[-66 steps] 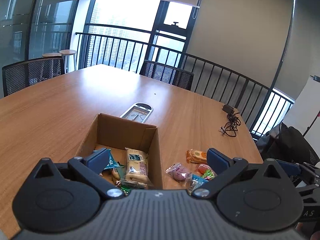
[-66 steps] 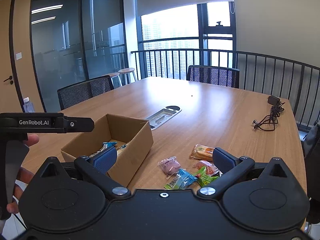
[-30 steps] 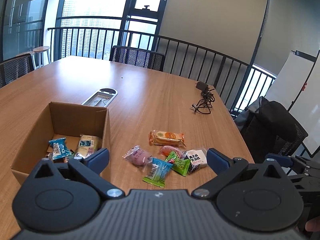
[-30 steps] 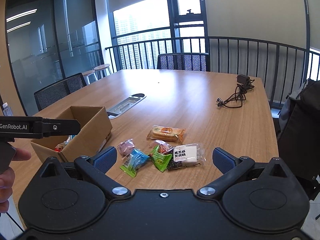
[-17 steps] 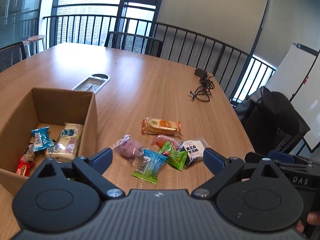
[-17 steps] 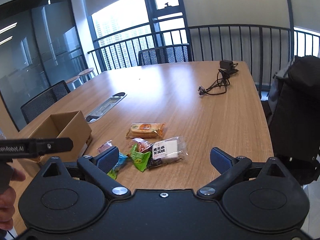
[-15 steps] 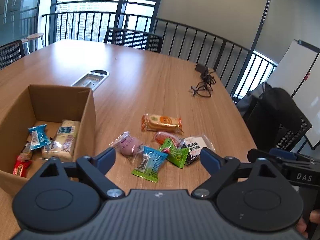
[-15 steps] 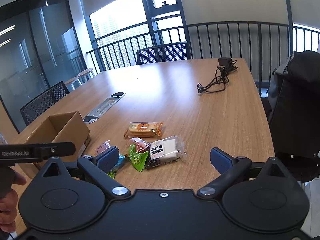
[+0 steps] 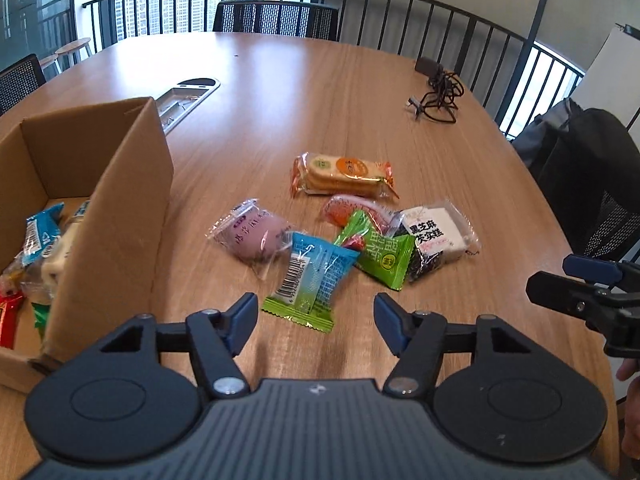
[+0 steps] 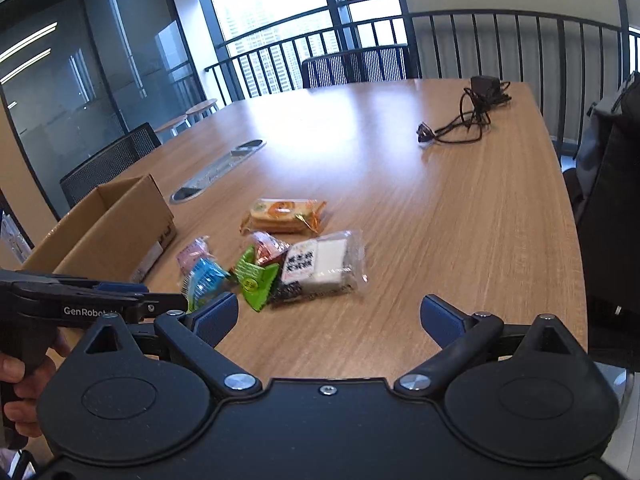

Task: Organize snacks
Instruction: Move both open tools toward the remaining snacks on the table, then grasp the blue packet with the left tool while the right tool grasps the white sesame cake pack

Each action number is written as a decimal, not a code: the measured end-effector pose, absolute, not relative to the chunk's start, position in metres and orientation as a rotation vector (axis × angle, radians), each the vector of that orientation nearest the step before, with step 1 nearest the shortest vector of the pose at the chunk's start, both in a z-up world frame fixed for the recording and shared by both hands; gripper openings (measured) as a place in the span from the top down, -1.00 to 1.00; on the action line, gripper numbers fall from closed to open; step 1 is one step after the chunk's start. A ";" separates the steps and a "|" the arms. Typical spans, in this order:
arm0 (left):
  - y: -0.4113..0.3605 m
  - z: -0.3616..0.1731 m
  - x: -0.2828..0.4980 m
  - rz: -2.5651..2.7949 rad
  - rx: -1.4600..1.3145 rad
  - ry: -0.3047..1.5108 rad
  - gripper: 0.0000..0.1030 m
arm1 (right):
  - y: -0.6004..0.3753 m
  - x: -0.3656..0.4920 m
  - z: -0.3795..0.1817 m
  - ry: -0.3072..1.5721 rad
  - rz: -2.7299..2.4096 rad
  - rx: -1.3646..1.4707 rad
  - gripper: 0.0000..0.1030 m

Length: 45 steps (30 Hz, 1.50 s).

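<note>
on the big wood table (image 9: 320,92) sits a brown box (image 9: 128,208), open at the top. some snacks are already inside it: a blue pack (image 9: 40,236), a pale bar (image 9: 60,252) and a red pack (image 9: 8,312) show at its floor. so part of the job looks done.

six snacks are still out on the table, just beside the box, in a loose pile. the biggest is the orange cracker pack (image 9: 344,174) at the far side. near it is the clear pack with a white cake (image 9: 434,236). then comes the purple bun (image 9: 254,236), the blue and green pack (image 9: 314,280), the green pack (image 9: 384,256) and the small red one (image 9: 344,212), partly under the green pack. the packs in the middle touch and overlap.

the left gripper (image 9: 316,320) is low over the table, right in front of the blue and green pack. its jaws have just been closing in but are still apart, with nothing between them yet. i think that pack is next.

the right gripper (image 10: 328,316) is spread wide and holds nothing. it points at the white cake pack, a bit away from it.

far off lies a black cable (image 9: 438,96). it is not a snack.
</note>
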<state>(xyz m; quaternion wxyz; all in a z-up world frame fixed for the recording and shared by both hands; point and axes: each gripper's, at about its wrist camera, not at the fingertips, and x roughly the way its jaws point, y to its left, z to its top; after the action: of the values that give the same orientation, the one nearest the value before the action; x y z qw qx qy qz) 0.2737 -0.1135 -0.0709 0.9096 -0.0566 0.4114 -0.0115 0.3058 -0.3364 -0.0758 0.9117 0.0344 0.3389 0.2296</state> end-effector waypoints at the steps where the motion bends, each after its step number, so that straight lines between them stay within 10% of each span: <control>1: -0.114 -0.073 0.275 -0.020 -0.113 0.851 -0.21 | -0.338 0.307 -0.077 0.702 0.471 0.064 -0.91; 42: -0.119 -0.104 0.313 0.016 -0.006 0.801 -0.25 | -0.275 0.387 -0.119 0.813 0.494 -0.105 -0.99; 45: -0.119 -0.102 0.312 0.020 -0.005 0.802 -0.01 | -0.275 0.383 -0.121 0.788 0.480 -0.135 -0.71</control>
<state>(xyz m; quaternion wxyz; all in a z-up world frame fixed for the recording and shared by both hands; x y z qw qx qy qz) 0.3116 -0.1194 -0.1019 0.9207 -0.0022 0.3902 0.0097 0.3830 -0.2753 -0.1206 0.8934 -0.0653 0.3798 0.2312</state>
